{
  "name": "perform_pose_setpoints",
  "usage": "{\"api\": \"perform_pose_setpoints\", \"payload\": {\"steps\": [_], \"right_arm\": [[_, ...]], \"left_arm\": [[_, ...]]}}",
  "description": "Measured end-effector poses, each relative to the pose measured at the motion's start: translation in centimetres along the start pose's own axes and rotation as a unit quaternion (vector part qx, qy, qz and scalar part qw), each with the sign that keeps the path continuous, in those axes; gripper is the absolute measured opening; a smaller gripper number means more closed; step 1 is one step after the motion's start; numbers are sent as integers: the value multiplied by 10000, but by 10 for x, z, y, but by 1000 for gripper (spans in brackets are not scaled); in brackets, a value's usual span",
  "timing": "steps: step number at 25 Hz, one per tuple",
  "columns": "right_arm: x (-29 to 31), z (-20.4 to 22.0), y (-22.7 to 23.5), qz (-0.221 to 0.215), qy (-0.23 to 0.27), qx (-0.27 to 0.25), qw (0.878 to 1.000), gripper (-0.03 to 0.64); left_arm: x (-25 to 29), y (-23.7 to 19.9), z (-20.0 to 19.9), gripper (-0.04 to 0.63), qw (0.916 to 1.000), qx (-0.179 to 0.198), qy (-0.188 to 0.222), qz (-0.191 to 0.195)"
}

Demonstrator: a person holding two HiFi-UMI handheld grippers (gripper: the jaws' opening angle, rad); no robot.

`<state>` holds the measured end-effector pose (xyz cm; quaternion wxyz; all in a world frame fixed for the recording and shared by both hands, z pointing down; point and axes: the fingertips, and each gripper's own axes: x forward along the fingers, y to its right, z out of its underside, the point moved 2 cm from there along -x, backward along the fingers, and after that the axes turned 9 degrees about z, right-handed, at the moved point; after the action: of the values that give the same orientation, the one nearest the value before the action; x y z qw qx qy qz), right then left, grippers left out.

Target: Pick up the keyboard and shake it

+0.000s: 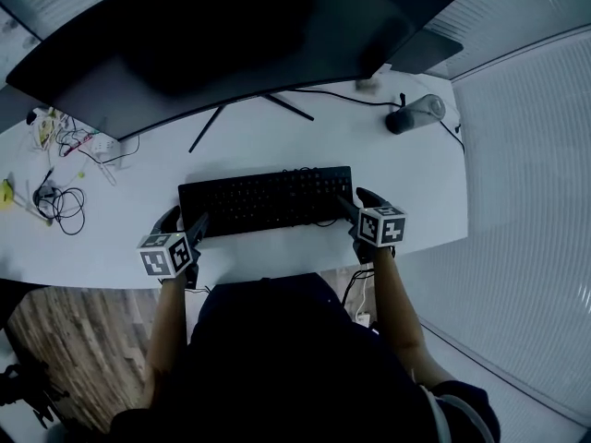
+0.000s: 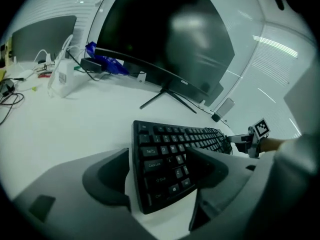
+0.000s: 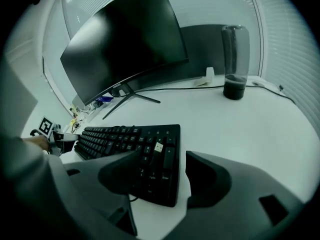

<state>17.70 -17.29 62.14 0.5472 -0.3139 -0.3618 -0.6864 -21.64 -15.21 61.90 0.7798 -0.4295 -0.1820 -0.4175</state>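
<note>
A black keyboard lies flat on the white desk, in front of the monitor. My left gripper is at its left end, open. In the left gripper view the keyboard's left end lies between the wide jaws; one jaw is beside the edge and the other is over the keys. My right gripper is at the right end, also open. In the right gripper view the number-pad end sits between the jaws, with a gap to the outer jaw. A small light USB plug rests on the keys.
A wide curved monitor on a thin-legged stand fills the back of the desk. A dark-based tumbler stands at the back right with a cable beside it. Loose cables and small items lie at the far left. The desk's front edge is just behind both grippers.
</note>
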Motion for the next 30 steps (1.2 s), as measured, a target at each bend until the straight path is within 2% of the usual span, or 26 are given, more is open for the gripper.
{"api": "perform_pose_setpoints", "payload": {"steps": [3,9,14,19,25,30], "right_arm": [[11,5,1,-237,-176,62,9995,270],[16,8,2,-570,-255,304,9976,272],[18,7,-2,-538,-283,156,9980,270],[18,5,0,-438,-567,301,9970,262],[-2,-26,0,-332,-220,-47,9992,258],[-41,-68,-9,-7,392,-652,9971,255]], "left_arm": [[7,-6,6,338,9997,-70,-209,-40],[11,-9,9,344,9994,-97,-338,-60],[14,-7,9,342,9986,-135,-497,-145],[11,-3,6,342,9979,-205,-567,-232],[2,9,0,342,9991,-271,-217,-253],[2,18,7,342,9970,-768,53,105]]}}
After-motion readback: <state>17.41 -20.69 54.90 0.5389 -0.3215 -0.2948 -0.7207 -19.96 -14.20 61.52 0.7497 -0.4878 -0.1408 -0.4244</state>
